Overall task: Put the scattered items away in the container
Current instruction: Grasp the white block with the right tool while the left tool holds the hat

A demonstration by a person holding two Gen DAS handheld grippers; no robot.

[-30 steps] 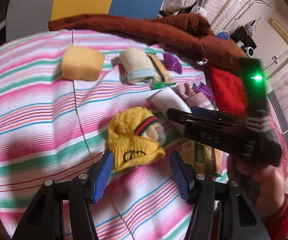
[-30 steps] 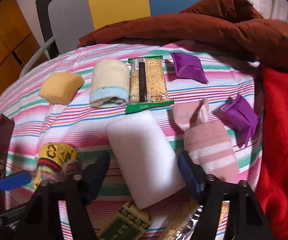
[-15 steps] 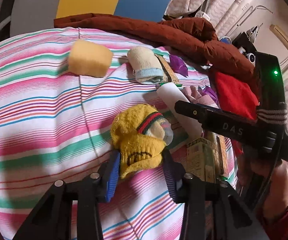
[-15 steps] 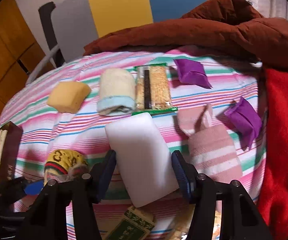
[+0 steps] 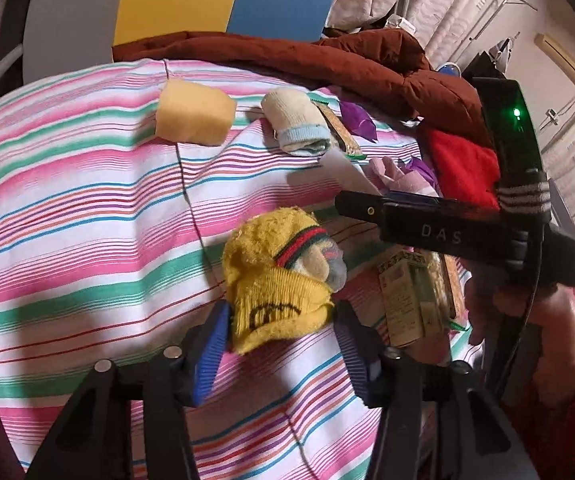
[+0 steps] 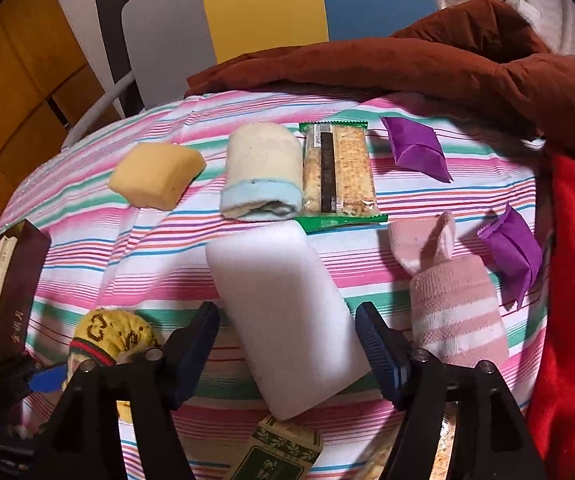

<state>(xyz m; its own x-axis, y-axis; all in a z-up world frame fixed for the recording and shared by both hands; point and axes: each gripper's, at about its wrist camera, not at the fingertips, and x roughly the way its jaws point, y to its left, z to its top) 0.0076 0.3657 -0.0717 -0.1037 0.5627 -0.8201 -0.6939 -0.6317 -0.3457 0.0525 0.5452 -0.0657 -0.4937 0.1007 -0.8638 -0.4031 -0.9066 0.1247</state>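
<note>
Left gripper (image 5: 281,344) is straddling the yellow sock ball (image 5: 279,276) on the striped cloth (image 5: 87,208), jaws just re-opening, pads beside the sock, seemingly not pressing. Right gripper (image 6: 287,344) is bracketing the white foam block (image 6: 283,320), jaws just widening, clear gaps either side. Pink sock (image 6: 451,312) is lying just right of the block. Container: cannot tell which.

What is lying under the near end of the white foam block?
A green-printed packet pokes out from beneath the white foam block, on the striped cloth. How far the packet runs under it is covered.
</note>
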